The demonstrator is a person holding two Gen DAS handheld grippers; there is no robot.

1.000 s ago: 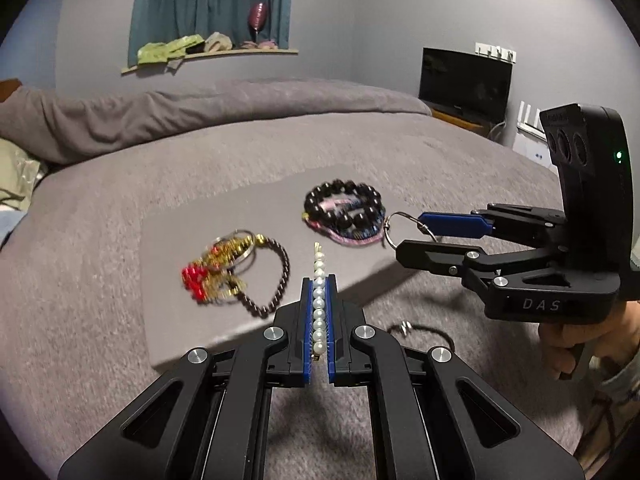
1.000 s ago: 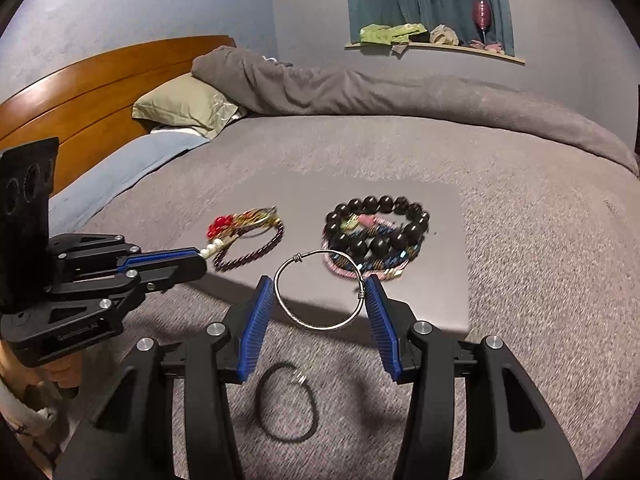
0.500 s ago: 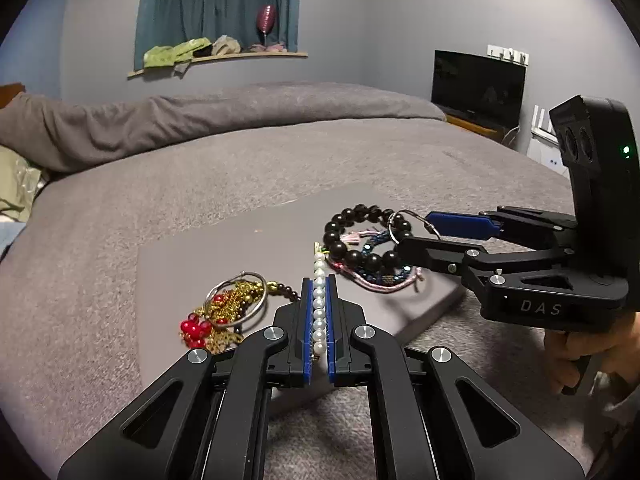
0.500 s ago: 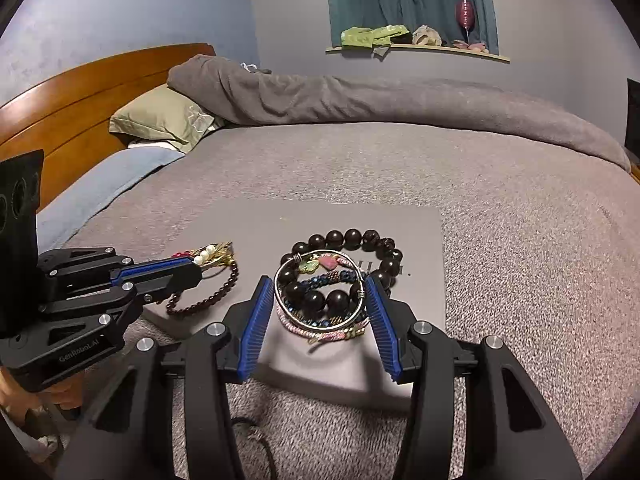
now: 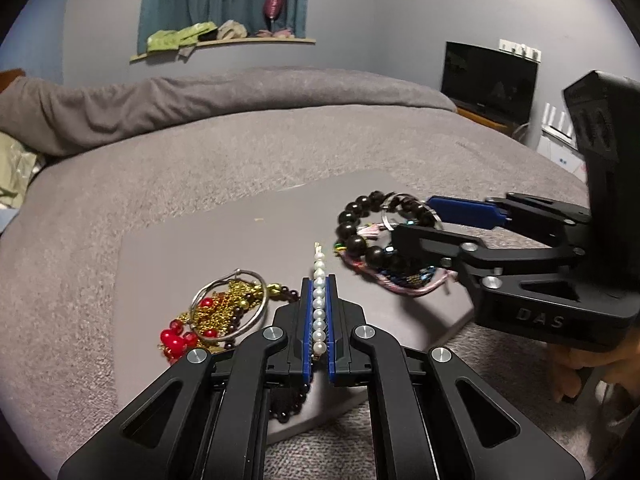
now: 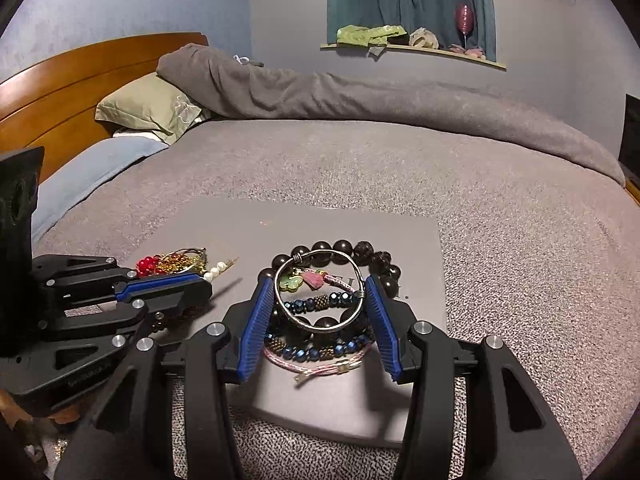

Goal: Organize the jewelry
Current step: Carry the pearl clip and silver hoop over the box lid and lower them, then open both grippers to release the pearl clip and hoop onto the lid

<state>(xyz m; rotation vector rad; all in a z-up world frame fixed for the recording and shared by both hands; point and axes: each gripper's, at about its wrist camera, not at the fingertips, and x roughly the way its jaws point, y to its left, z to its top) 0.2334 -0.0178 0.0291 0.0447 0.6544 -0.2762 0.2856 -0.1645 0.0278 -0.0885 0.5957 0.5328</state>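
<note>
My left gripper (image 5: 319, 280) is shut on a white pearl strand (image 5: 319, 300), which sticks out past the fingertips over a flat grey board (image 5: 224, 236) on the bed. A gold and red jewelry pile (image 5: 216, 314) with a silver ring lies just left of it. My right gripper (image 6: 318, 280) is shut on a thin silver bangle (image 6: 320, 253), held just above a black bead bracelet (image 6: 344, 246) and braided bracelets (image 6: 320, 356) on the board (image 6: 240, 232). The right gripper (image 5: 412, 218) also shows in the left wrist view, and the left gripper (image 6: 206, 284) in the right wrist view.
The board rests on a bed with a grey blanket (image 6: 500, 208). A wooden headboard (image 6: 60, 80) and a green pillow (image 6: 148, 108) are at the far left. A TV (image 5: 490, 80) stands to the right. A hand (image 5: 572, 364) grips the right tool.
Both grippers moved forward over the board, so the jewelry looks nearer. The bangle now hangs over the black bead bracelet. A black cord bracelet on the blanket has left the view.
</note>
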